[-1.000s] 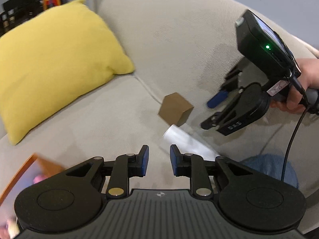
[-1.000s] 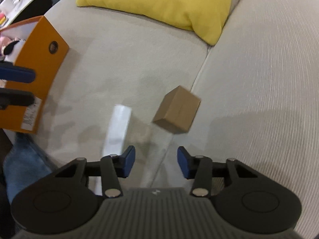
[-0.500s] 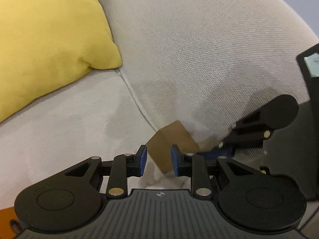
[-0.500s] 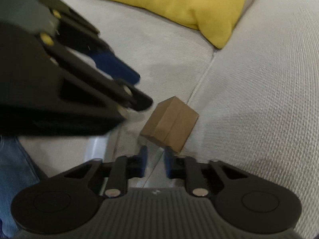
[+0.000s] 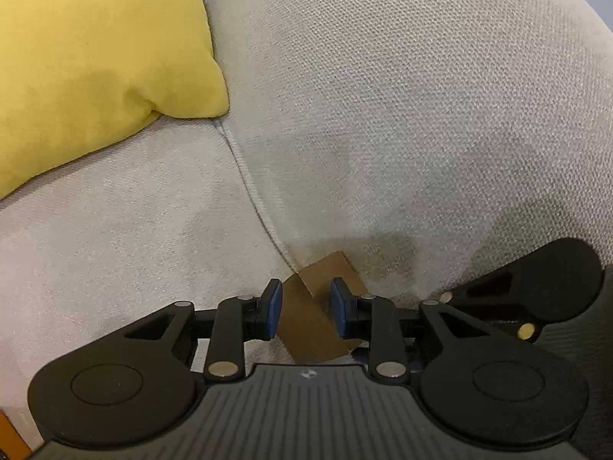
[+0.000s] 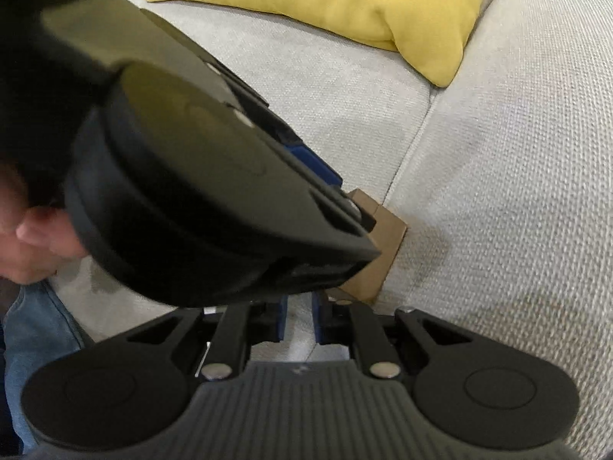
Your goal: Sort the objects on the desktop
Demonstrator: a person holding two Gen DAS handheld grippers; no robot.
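A small brown cardboard box (image 5: 312, 306) lies at the seam of the grey sofa (image 5: 383, 115). My left gripper (image 5: 305, 308) hovers close over it. Its jaws are opening, and the box shows in the gap between them, wider than that gap, so the pads do not press on it. From the right wrist view the left gripper's black body covers most of the box (image 6: 385, 249), with one of its blue fingers (image 6: 316, 165) showing. My right gripper (image 6: 299, 322) points down just short of the box. Its jaws are opening from a narrow slit with only sofa fabric between them.
A yellow cushion (image 5: 95, 57) lies on the seat at the back left, also visible as the yellow cushion (image 6: 345, 0). A person's hand (image 6: 27, 241) and a jeans leg (image 6: 34, 345) are at the left. An orange box corner (image 5: 9, 437) peeks in low left.
My left gripper swung in and down from beside the orange box to just over the cardboard box. The right gripper's jaws went from wide apart to a narrow slit.
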